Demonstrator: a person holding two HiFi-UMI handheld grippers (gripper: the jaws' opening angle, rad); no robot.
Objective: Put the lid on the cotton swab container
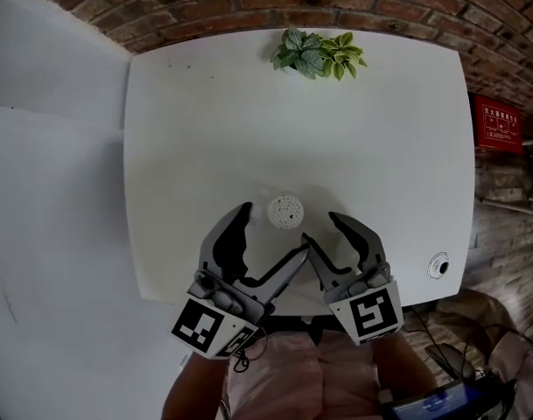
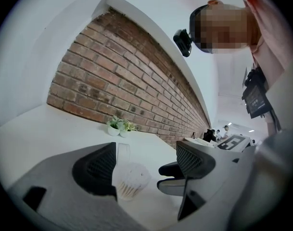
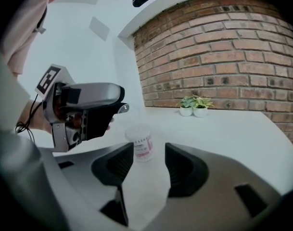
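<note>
The cotton swab container [image 1: 285, 210] stands uncapped on the white table [image 1: 205, 147], its swab tips showing from above. A clear lid [image 2: 122, 151], faint and hard to make out, stands just beyond it to the left. My left gripper [image 1: 275, 228] is open and empty, low over the table just short of the container [image 2: 132, 179]. My right gripper [image 1: 319, 226] is also open and empty, to the container's right. In the right gripper view the container [image 3: 141, 141] sits a little ahead of the jaws, with the left gripper [image 3: 88, 109] beside it.
Two small potted plants [image 1: 319, 52] stand at the table's far edge against a brick wall [image 3: 223, 57]. A round cable port [image 1: 438, 266] sits near the front right corner. A red sign [image 1: 498, 122] hangs on the wall at right.
</note>
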